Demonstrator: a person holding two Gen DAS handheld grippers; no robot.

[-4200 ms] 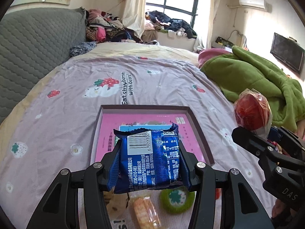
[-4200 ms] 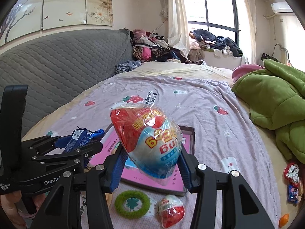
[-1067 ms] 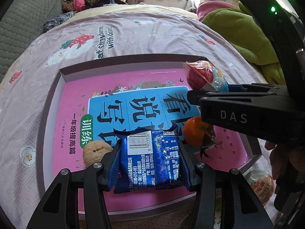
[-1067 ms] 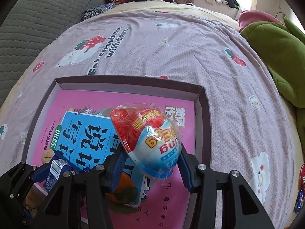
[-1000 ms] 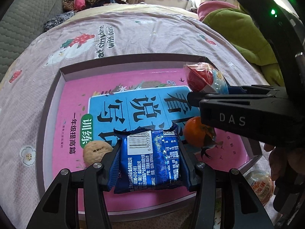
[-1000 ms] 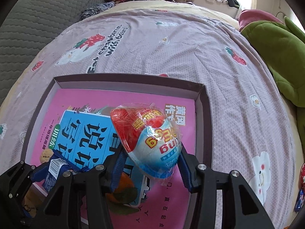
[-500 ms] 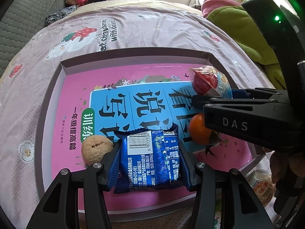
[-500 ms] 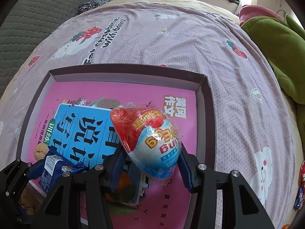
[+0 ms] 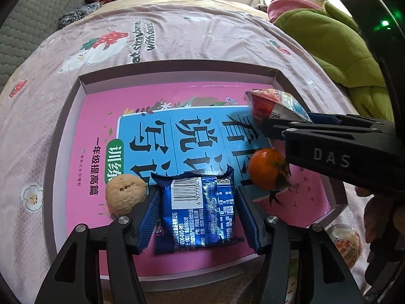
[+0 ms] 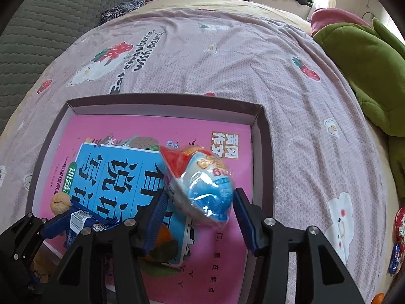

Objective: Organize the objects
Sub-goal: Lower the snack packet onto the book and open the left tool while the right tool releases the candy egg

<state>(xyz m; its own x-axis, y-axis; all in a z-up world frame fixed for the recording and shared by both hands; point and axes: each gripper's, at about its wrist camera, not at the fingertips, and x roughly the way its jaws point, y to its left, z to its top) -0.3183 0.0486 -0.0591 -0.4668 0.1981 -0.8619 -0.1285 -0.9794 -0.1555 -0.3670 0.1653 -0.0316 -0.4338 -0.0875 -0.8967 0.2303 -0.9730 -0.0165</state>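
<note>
As my fingers spread over the shallow box, both snacks are being let go inside it.

Nearest me, my left gripper is opening around the shiny blue foil snack packet, which now lies flat on the pink book cover with gaps beside both fingers, placed low so it cannot slide. Just beside it sit a tan walnut and a small orange mandarin. My right gripper is opening too; the red-and-blue wrapped egg-shaped treat tips between its fingers, seemingly loose. Farther off, the dark-rimmed cardboard box rests on the strawberry-print bedsheet.
</note>
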